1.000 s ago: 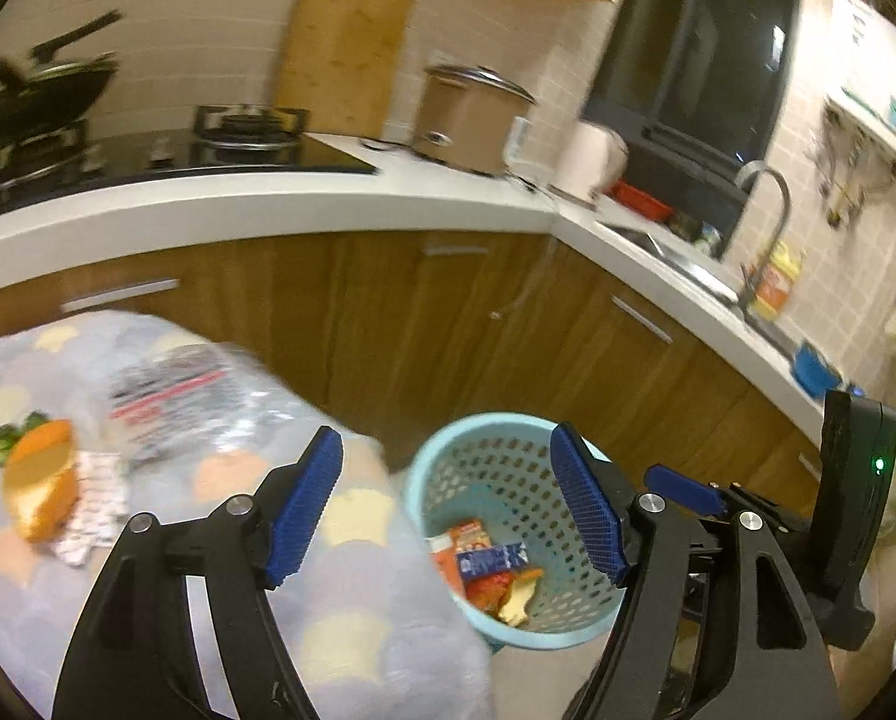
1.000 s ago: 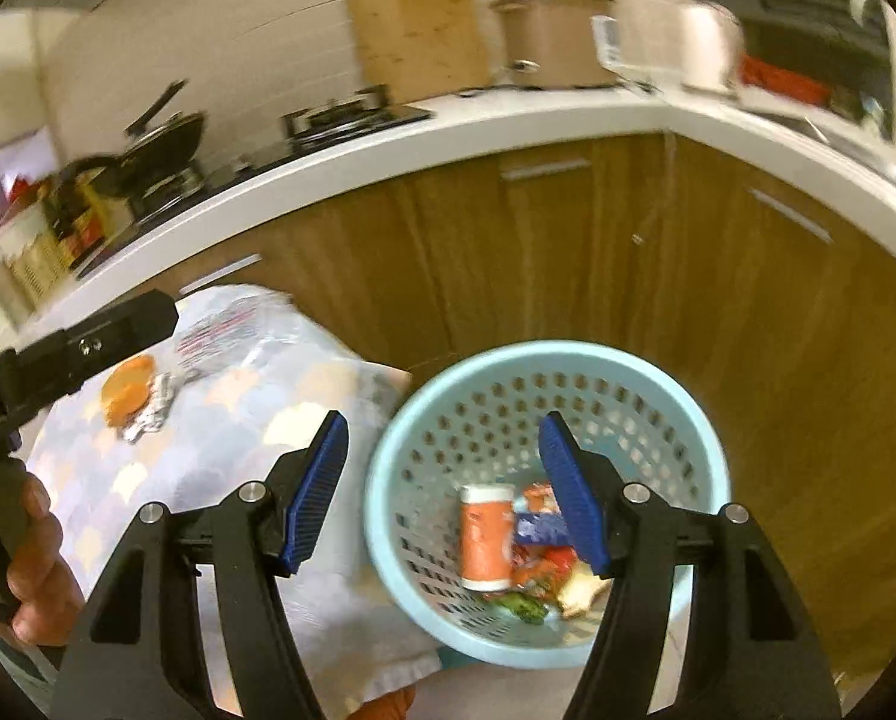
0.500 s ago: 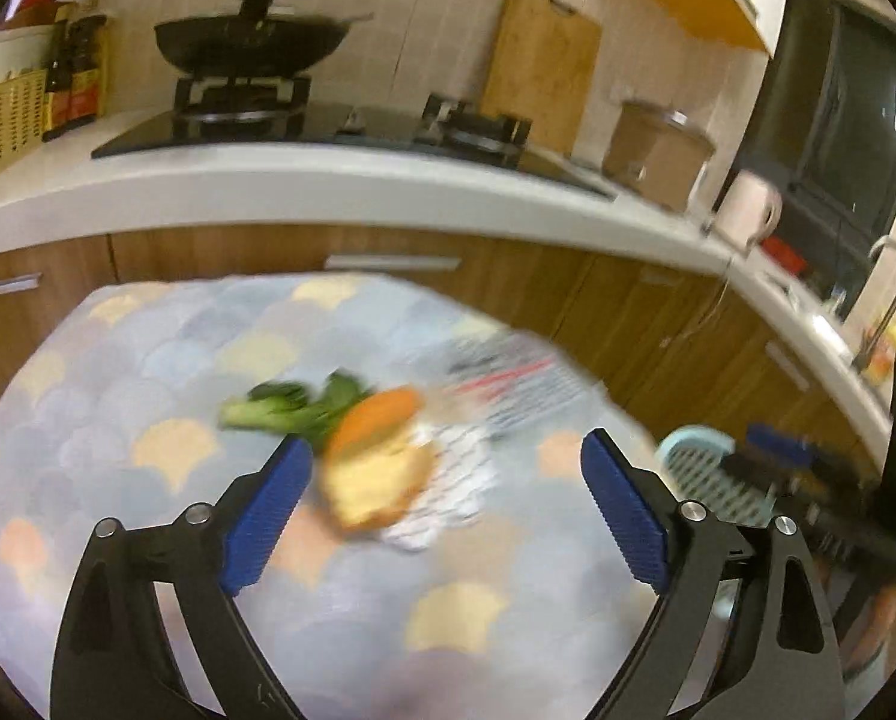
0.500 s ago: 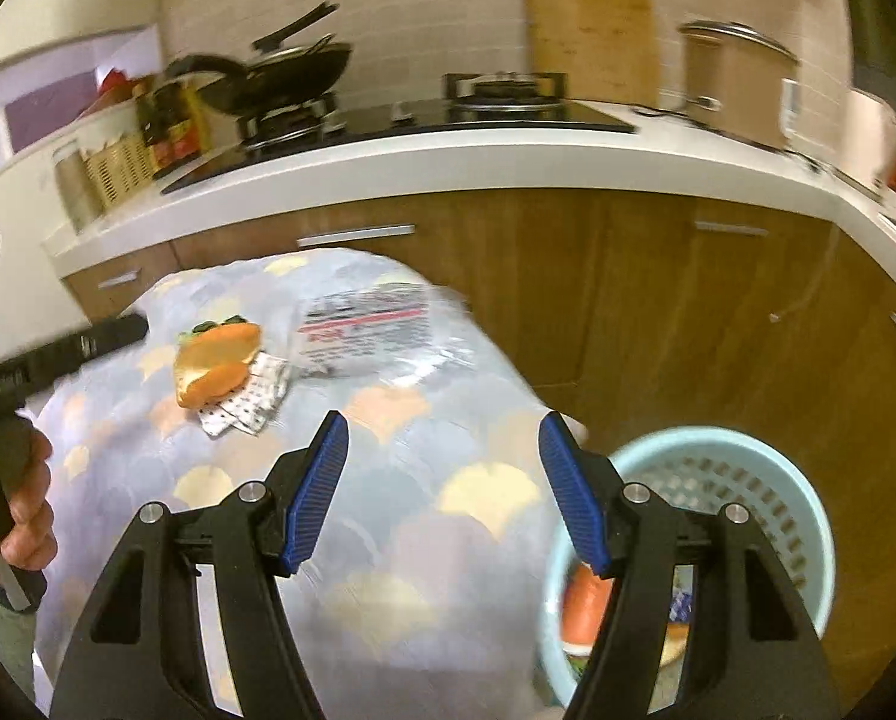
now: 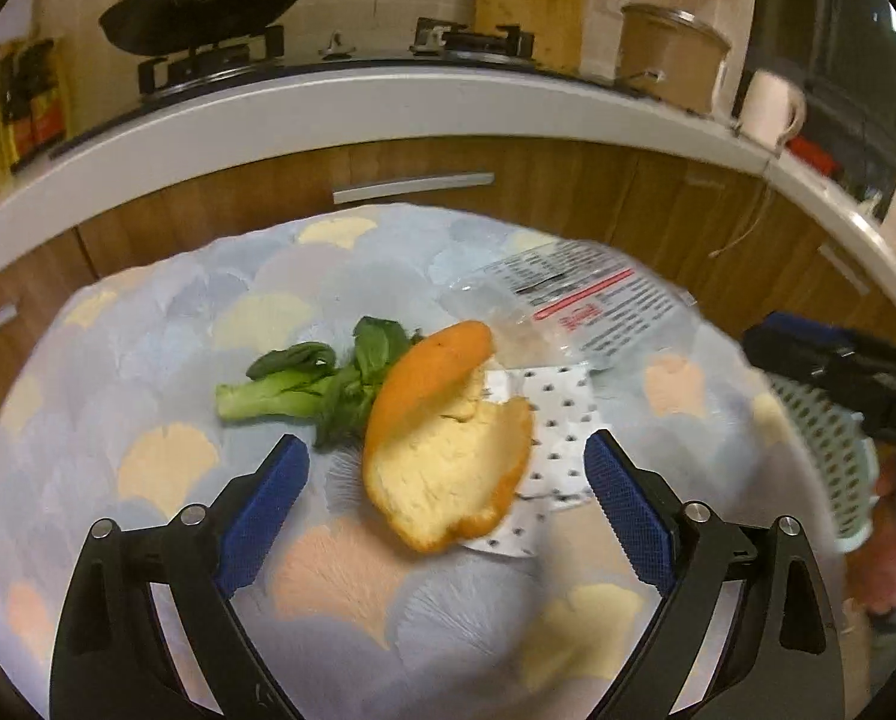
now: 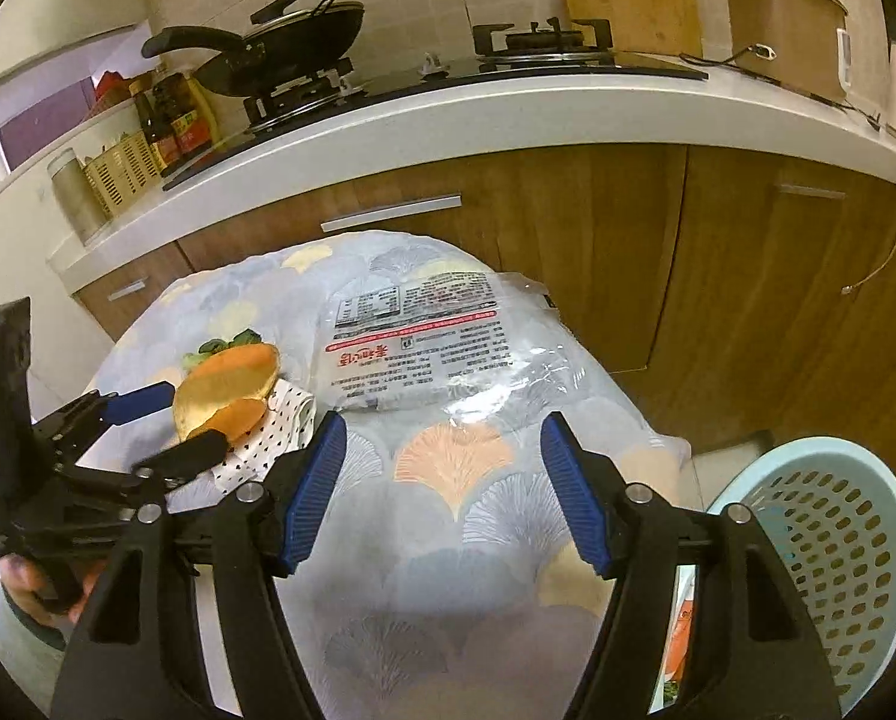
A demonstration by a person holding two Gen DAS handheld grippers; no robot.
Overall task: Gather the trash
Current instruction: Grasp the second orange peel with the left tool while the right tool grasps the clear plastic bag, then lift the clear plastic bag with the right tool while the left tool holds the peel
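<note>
Your left hand-held gripper (image 5: 444,492) has just been opening and gapes around the orange peel (image 5: 448,438), untouched. Blister pack (image 5: 559,420) lies beneath it; greens (image 5: 303,384) beyond, stalk pointing left. Your right hand-held gripper (image 6: 441,495) hangs open before the wrapper (image 6: 435,342); basket (image 6: 832,546) right.

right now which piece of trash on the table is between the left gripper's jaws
The orange peel; the greens, blister pack and plastic wrapper lie beyond.
</note>
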